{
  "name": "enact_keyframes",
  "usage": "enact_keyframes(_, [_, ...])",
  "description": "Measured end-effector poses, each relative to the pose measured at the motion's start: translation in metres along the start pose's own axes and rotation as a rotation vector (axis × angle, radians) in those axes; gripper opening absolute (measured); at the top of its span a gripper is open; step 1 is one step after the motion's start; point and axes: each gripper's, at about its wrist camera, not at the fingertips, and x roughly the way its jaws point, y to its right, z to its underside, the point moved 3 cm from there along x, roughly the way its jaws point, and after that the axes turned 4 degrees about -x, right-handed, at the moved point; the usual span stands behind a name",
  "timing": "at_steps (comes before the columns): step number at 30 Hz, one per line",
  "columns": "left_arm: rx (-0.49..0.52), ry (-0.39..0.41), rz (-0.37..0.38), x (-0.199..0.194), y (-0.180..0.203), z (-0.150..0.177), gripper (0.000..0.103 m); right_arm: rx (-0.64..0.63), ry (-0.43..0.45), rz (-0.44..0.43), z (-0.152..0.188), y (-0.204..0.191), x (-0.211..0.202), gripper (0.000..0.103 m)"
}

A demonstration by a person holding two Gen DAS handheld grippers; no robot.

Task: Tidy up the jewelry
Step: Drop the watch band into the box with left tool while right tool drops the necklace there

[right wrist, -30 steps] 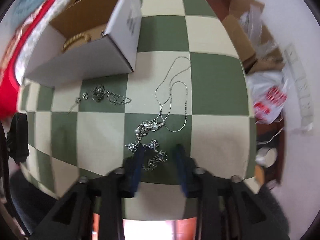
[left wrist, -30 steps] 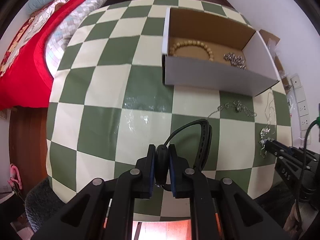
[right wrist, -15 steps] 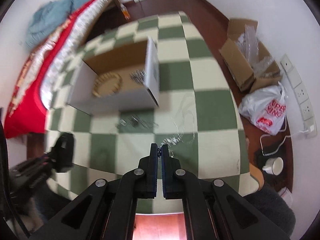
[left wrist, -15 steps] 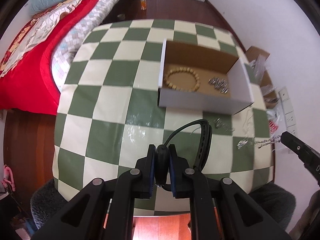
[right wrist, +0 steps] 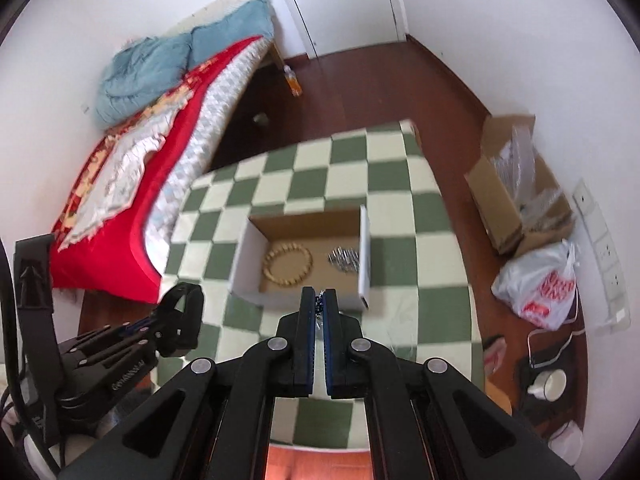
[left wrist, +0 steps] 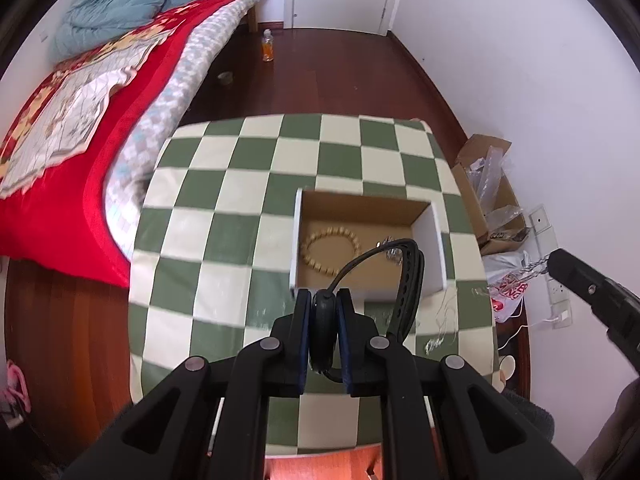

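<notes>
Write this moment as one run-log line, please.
left gripper: shut on black watch | right gripper: shut on silver necklace | both raised above table | box: bead bracelet inside

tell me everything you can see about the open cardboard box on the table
The cardboard box is a shallow, open-topped rectangle, white outside and plain brown inside. It sits flat on the green and cream checkered table, toward the side nearest the wall. Inside, a tan beaded bracelet lies in a ring on the floor, and a small silver jewelry pile rests close to the right wall. Neither gripper touches the box.
</notes>
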Motion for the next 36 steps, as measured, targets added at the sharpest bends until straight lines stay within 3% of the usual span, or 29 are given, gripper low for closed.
enact_keyframes(3, [0.015, -0.012, -0.001, 0.012, 0.003, -0.02, 0.01, -0.015, 0.01, 0.001, -0.017, -0.007, 0.002, 0.003])
enact_keyframes(6, [-0.011, -0.077, 0.031, 0.04, -0.001, -0.039, 0.01, -0.021, -0.003, 0.001, -0.033, -0.011, 0.016, 0.003])
enact_keyframes(11, [-0.056, -0.169, 0.073, 0.085, -0.008, -0.059, 0.01, 0.001, -0.073, -0.013, -0.05, -0.011, 0.066, 0.003])
enact_keyframes(17, [-0.073, -0.245, 0.042, 0.116, -0.009, -0.072, 0.017, 0.003, -0.169, 0.003, -0.06, -0.007, 0.133, 0.003])
enact_keyframes(18, [-0.068, -0.24, 0.03, 0.117, -0.01, -0.074, 0.02, 0.005, -0.176, 0.009, -0.061, -0.005, 0.14, 0.004])
enact_keyframes(20, [-0.06, -0.212, -0.006, 0.115, -0.012, -0.078, 0.05, 0.007, -0.224, 0.012, -0.063, -0.002, 0.156, 0.004])
enact_keyframes(21, [-0.068, -0.194, 0.005, 0.112, -0.014, -0.079, 0.06, 0.016, -0.238, 0.022, -0.063, 0.001, 0.161, 0.005])
enact_keyframes(22, [-0.074, -0.184, 0.0, 0.111, -0.016, -0.08, 0.077, 0.012, -0.252, 0.044, -0.063, 0.004, 0.165, 0.009])
enact_keyframes(23, [-0.082, -0.168, -0.021, 0.109, -0.02, -0.082, 0.081, 0.01, -0.259, 0.059, -0.063, 0.006, 0.167, 0.016])
enact_keyframes(25, [-0.087, -0.144, -0.051, 0.106, -0.026, -0.083, 0.087, 0.013, -0.269, 0.085, -0.061, 0.012, 0.169, 0.075])
enact_keyframes(26, [-0.088, -0.136, -0.075, 0.104, -0.029, -0.082, 0.095, 0.014, -0.268, 0.1, -0.06, 0.015, 0.168, 0.083])
enact_keyframes(29, [-0.063, -0.082, -0.18, 0.098, -0.038, -0.076, 0.101, -0.005, -0.283, 0.163, -0.054, 0.02, 0.166, 0.086])
enact_keyframes(31, [-0.052, -0.048, -0.218, 0.094, -0.043, -0.069, 0.102, -0.023, -0.298, 0.204, -0.046, 0.02, 0.165, 0.099])
enact_keyframes(36, [-0.067, 0.019, -0.251, 0.083, -0.055, -0.048, 0.103, -0.057, -0.297, 0.274, -0.024, 0.018, 0.162, 0.102])
